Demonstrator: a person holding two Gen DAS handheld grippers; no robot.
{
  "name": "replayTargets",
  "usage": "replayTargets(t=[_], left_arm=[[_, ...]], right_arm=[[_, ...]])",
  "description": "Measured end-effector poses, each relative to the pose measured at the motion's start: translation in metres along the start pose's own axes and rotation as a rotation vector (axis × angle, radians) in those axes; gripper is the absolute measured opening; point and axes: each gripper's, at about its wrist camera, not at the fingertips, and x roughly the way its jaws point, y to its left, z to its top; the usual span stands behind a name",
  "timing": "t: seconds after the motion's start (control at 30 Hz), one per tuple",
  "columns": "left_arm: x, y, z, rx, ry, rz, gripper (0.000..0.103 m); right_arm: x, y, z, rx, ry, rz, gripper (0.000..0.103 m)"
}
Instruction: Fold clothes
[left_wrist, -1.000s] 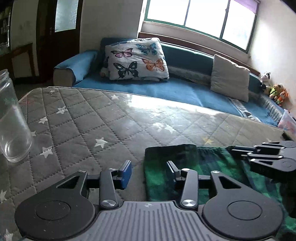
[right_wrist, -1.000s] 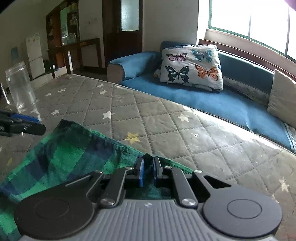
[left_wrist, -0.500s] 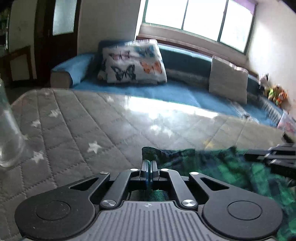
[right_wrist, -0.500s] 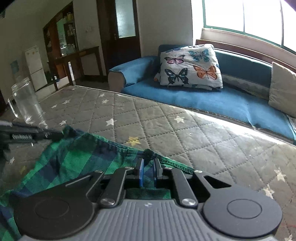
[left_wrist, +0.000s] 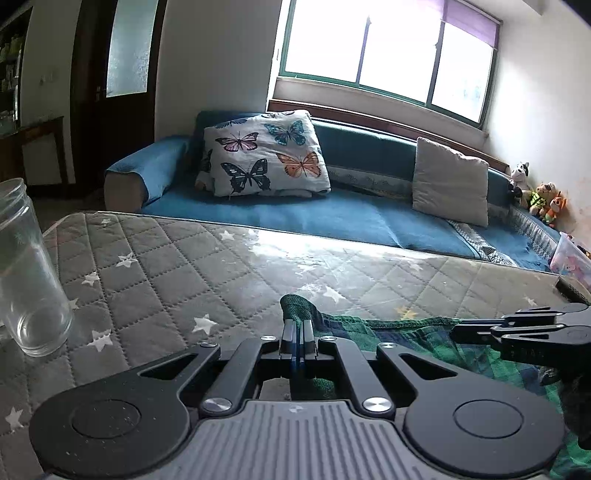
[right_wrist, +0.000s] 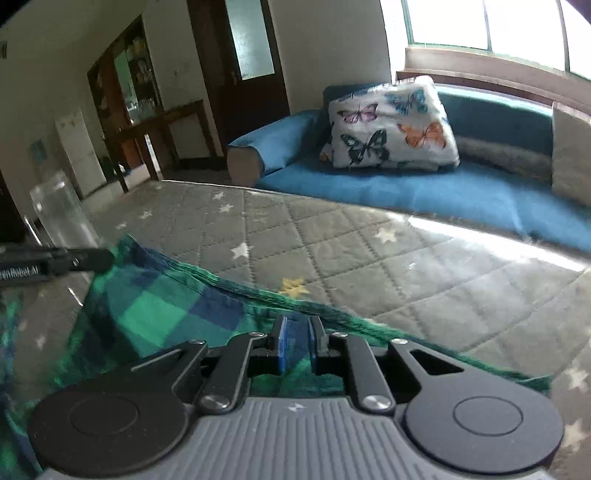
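We see the left gripper (left_wrist: 297, 332) clamped tight on a corner of the green plaid cloth (right_wrist: 155, 314). The right gripper (right_wrist: 297, 341) pinches the far hem, jaws narrow. Cloth is spread on the quilted star mattress (left_wrist: 155, 266) (glass jar (left_wrist: 27, 273) at left).

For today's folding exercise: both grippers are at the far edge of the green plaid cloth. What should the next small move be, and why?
Probably lift both corners together and carry them toward the near edge. The left gripper is shut on the green plaid cloth at one far corner; the right gripper pinches the same hem, which hangs raised between them above the quilted mattress.
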Motion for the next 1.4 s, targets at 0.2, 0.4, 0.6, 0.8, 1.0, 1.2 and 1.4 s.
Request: replayTargets(t=[0.2, 0.4, 0.6, 0.8, 1.0, 1.2, 1.4], left_arm=[[0.006, 0.002, -0.001, -0.001, 0.009, 0.006, 0.002], [0.017, 0.004, -0.004, -0.012, 0.043, 0.027, 0.003], [0.027, 0.009, -0.012, -0.02, 0.076, 0.077, 0.007], [0.016, 0.001, -0.014, 0.017, 0.057, 0.042, 0.01], [0.009, -0.021, -0.026, 0.106, 0.101, -0.13, 0.01], [0.024, -0.032, -0.039, 0.189, 0.139, -0.105, 0.008], [0.026, -0.029, -0.041, 0.215, 0.116, -0.063, 0.008]], right_arm=[[0.014, 0.005, -0.003, -0.007, 0.013, 0.016, 0.016], [0.012, 0.018, -0.001, -0.052, -0.016, -0.037, 0.003], [-0.002, 0.021, -0.004, -0.079, -0.087, -0.136, 0.002], [0.015, 0.016, -0.008, -0.07, -0.036, -0.148, 0.004], [-0.003, 0.015, 0.0, -0.06, -0.017, -0.093, 0.009], [-0.019, 0.037, -0.011, -0.145, 0.061, 0.013, 0.009], [-0.023, 0.072, -0.035, -0.245, 0.125, 0.083, 0.01]])
